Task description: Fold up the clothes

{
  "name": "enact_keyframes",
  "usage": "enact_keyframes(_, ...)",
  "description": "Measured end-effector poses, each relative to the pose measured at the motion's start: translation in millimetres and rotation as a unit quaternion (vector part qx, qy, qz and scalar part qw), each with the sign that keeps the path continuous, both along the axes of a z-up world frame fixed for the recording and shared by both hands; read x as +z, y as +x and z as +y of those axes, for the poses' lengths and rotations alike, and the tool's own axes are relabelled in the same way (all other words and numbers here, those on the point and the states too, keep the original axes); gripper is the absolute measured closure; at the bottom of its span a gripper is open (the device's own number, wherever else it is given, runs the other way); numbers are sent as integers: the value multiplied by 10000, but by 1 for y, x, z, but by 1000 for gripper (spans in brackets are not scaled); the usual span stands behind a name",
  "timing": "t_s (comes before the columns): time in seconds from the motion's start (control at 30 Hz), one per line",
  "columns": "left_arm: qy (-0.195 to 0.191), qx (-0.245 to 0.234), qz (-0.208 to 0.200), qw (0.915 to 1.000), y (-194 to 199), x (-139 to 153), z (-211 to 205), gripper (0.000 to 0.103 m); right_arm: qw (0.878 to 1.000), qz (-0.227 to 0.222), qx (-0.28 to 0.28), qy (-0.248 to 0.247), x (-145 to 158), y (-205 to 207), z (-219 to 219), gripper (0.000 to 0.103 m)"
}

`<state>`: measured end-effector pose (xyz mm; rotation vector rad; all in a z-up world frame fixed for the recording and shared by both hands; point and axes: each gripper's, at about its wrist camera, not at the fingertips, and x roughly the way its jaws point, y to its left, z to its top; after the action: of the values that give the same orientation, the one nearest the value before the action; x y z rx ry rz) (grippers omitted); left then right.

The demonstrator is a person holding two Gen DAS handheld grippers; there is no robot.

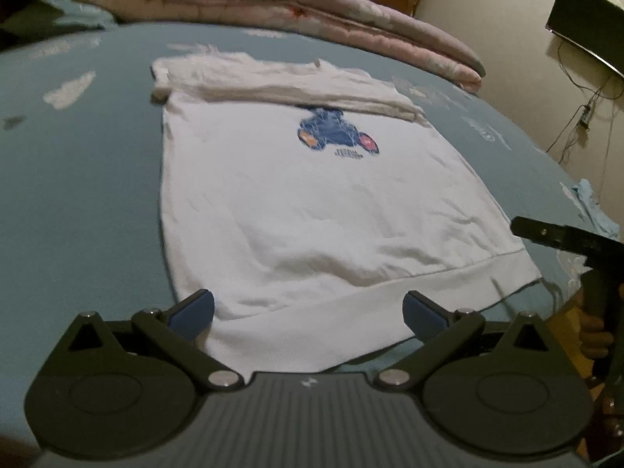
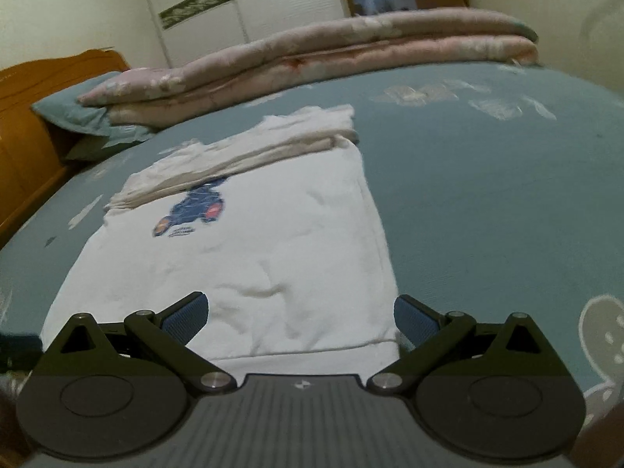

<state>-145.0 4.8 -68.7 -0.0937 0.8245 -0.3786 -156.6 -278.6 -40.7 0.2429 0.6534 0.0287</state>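
Observation:
A white sweatshirt [image 1: 312, 202] with a blue print [image 1: 337, 132] lies flat on the teal bedspread [image 1: 85, 179], its sleeves folded across the top. My left gripper [image 1: 308, 316] hovers open over the hem's left corner, nothing between its blue pads. In the right wrist view the same sweatshirt [image 2: 249, 249] fills the middle, and my right gripper [image 2: 298, 319] is open above the hem's right corner. The right gripper's black body [image 1: 565, 238] shows at the left view's right edge, held by a hand [image 1: 592, 335].
A folded pink quilt [image 2: 312, 54] lies across the far side of the bed, with a teal pillow [image 2: 74, 113] and wooden headboard [image 2: 27, 117] at the left. A dark screen [image 1: 585, 23] hangs on the wall. Bare bedspread [image 2: 487, 195] spreads right of the shirt.

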Motion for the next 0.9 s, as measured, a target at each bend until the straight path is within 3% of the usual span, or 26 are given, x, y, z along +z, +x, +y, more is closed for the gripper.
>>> enact_keyframes(0.17,483,98,-330,9982,-19,11,2,1,9989,-357,256,-188,8,-17,16,0)
enact_keyframes(0.27,651,131,-506,9965,-34,14,3,1,9948,-557,620,-584,10,-25,34,0)
enact_keyframes(0.43,698,144,-802,9942,-57,19,6,1,9768,-743,1447,-1390,20,-33,72,0)
enact_keyframes(0.53,769,198,-1001,9918,-69,18,7,1,9505,-1118,2029,-2070,21,-38,101,0)
enact_keyframes(0.67,891,-33,-1152,9893,-78,11,7,1,9001,-1415,2788,-3035,17,-45,137,2)
enact_keyframes(0.77,1093,-255,-783,9906,-71,4,4,1,8682,-1367,3258,-3485,12,-45,155,13)
enact_keyframes(0.9,923,-332,-623,9932,-63,6,9,1,8445,-1143,3681,-3717,7,-40,168,32)
